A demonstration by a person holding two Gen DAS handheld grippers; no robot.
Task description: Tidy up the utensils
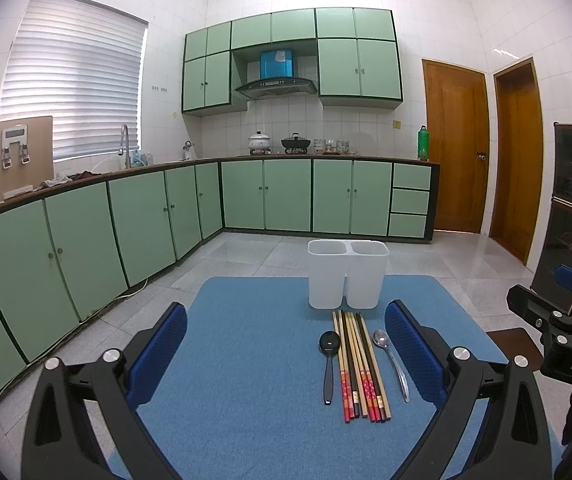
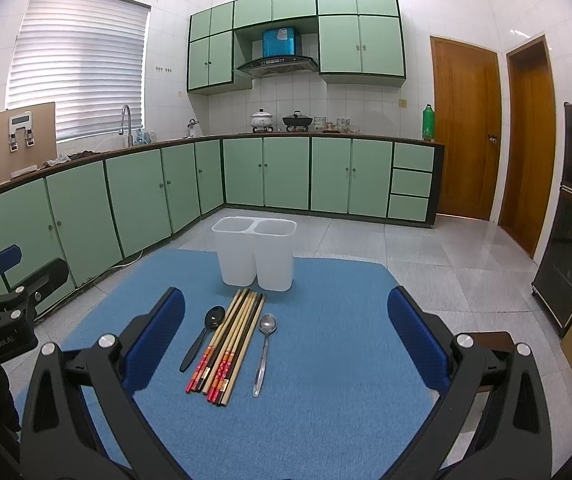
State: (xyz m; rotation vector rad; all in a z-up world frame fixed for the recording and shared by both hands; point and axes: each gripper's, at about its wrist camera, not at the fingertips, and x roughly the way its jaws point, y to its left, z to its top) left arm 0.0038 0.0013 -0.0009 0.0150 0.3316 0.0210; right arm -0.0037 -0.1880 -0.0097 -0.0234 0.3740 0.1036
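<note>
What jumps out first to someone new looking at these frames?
The row of chopsticks on the blue mat, flanked by a black spoon on its left and a metal spoon on its right. Just behind stands an empty white two-compartment holder. Both grippers hover open.

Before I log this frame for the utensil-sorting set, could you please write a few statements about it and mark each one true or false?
1. The white two-compartment holder already contains chopsticks. False: both compartments look empty.
2. The black spoon lies left of the chopsticks, and the metal spoon lies to their right. True.
3. The left gripper is shut on the black spoon. False: its jaws are open and hold nothing.
4. The utensils lie on the blue mat. True.
5. The right gripper is open and empty. True.
</note>
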